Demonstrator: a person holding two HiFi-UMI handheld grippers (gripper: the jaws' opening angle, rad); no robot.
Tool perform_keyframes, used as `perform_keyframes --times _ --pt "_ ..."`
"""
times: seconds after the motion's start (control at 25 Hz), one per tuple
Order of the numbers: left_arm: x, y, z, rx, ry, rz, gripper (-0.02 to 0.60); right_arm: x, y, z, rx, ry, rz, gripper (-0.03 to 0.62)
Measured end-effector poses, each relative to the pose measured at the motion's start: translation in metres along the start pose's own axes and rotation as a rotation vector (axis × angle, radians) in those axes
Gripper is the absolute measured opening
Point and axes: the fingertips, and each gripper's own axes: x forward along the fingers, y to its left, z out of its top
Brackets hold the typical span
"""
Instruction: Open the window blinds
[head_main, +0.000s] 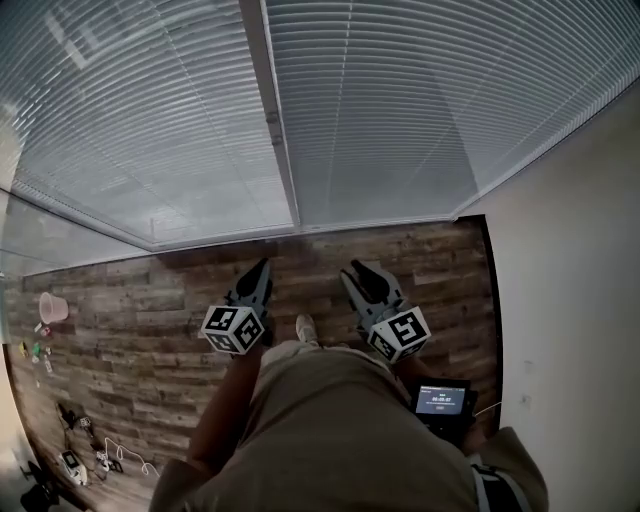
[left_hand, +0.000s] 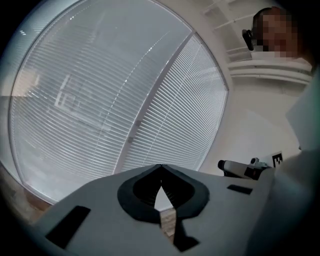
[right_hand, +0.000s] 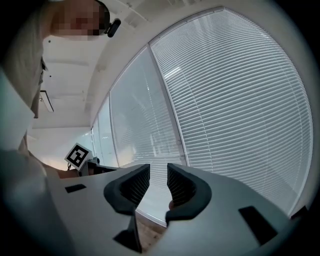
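Blinds (head_main: 400, 110): lowered over both window panes, filling the head view from 10 to 2 o'clock.
Left gripper (head_main: 261, 270): below the blinds at 6 o'clock, apart from them; jaws clenched tip to tip, empty.
Right gripper (head_main: 360, 272): at 3 o'clock of the left; jaws released, nothing between them.
Wood floor (head_main: 130, 300): beneath both grippers.
Pink cup (head_main: 52, 307): far out at 9 o'clock.

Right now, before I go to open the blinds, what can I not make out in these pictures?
- Blinds control, cord or wand: none can be made out in any view; the head view's top edge cuts the blinds off.
- Small things at the head view's left edge: too small to name.
- Screen print, head view: too small to read.
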Motion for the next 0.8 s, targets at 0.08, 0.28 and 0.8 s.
perform_keyframes --times 0.08,0.28,0.8 --pt "0.005 0.013 0.001 -0.001 0.014 -0.009 0.015 0.012 0.001 -0.003 -0.003 0.005 -0.013 0.112" --pt "0.016 0.035 -0.001 -0.03 0.03 -0.035 0.015 0.031 -0.004 -0.018 0.002 0.006 -0.043 0.112" --pt "0.044 0.042 0.007 -0.047 0.037 -0.082 0.015 0.05 -0.025 -0.02 0.006 0.006 -0.078 0.112"
